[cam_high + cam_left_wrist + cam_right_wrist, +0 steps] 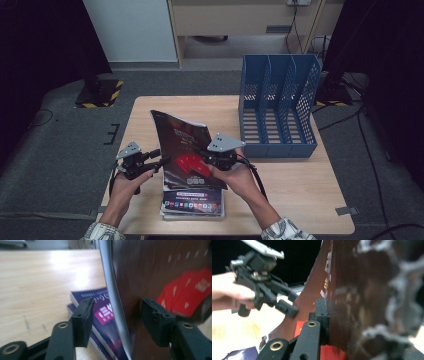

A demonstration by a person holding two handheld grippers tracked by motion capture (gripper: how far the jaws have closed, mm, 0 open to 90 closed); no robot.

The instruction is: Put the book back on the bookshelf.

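Just left of the blue file rack (279,107) we hold a dark magazine (181,145) tilted up on edge, above the small stack of magazines (192,202) lying on the bench (300,190). Our right gripper (209,156) is clenched on the magazine's edge nearest the rack; in the right gripper view its jaws press flat on the cover. Our left gripper (115,320), on the far side from the rack, straddles the other edge with its jaws released: the magazine's pages pass between the pads with a gap on each side.

We judge the main risk to be the one-sided hold. The magazine is thin and floppy, so with only the right jaws clamped it may sag, fan open or slide out before it reaches a slot of the rack. If the left jaws close off-centre they could crease the cover or pinch only a few pages. A low swing might also knock the stack askew.
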